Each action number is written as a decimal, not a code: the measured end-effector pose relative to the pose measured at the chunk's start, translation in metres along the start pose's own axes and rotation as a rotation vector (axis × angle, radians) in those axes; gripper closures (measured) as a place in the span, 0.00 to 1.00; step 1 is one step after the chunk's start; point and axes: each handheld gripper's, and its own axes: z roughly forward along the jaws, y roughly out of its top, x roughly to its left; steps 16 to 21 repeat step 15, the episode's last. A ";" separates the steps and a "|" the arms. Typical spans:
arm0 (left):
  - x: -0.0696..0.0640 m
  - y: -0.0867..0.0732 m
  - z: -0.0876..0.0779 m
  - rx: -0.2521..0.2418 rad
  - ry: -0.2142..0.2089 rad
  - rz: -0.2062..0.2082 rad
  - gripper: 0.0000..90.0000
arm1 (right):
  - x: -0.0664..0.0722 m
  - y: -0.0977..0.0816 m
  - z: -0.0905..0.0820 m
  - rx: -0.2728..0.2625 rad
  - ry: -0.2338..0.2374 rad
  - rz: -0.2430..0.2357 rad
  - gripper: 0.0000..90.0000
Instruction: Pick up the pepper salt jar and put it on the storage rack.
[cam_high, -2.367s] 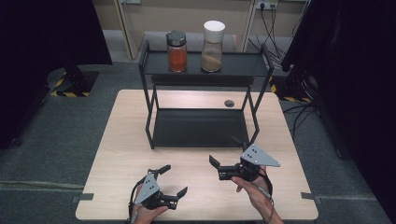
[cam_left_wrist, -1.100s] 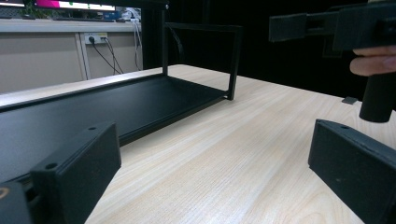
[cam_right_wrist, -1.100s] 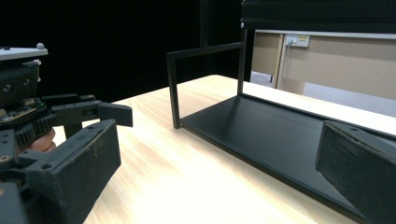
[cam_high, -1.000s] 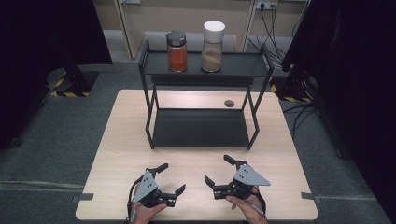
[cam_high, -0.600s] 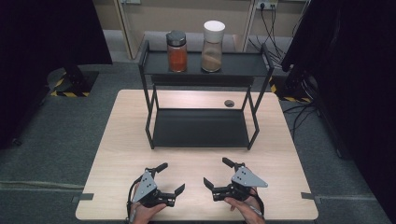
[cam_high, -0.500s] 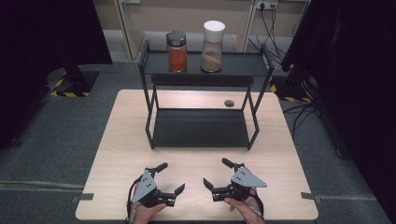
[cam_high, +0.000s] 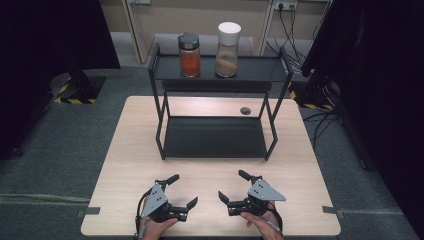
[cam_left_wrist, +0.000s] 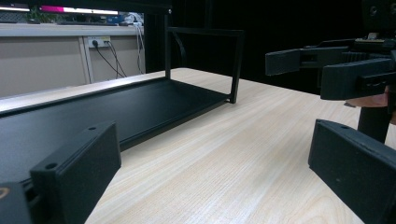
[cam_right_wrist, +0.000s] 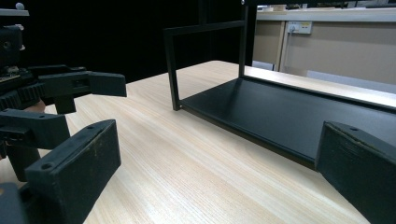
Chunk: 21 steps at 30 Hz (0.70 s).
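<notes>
Both tools rest low at the near edge of the desk (cam_high: 300, 150), the left tool (cam_high: 181, 191) and right tool (cam_high: 233, 186) released, jaws spread and empty. Nearest to them is the black shelf rack (cam_high: 215, 137), just beyond, its lower tray bare. To start well, I judge each tool should lift clear of the desk before reaching for the far jars, spice jar (cam_high: 189, 55) and white-lidded jar (cam_high: 228, 43), on the top shelf.

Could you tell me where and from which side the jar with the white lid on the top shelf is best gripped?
Probably round the clear body of the white-lidded jar, just under the lid, coming from the table's near side with the open right gripper. It stands upright near the top shelf front edge, with a gap to the orange-filled jar beside it.
</notes>
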 end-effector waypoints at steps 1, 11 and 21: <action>0.000 0.000 0.000 0.000 0.000 0.000 0.02 | 0.000 0.000 0.000 0.000 -0.001 0.002 0.00; 0.000 0.000 0.000 -0.001 0.002 0.000 0.02 | -0.002 0.000 -0.001 -0.001 -0.003 0.004 0.00; 0.000 0.000 0.000 -0.001 0.002 -0.001 0.02 | -0.002 0.000 -0.001 -0.003 -0.004 0.008 0.00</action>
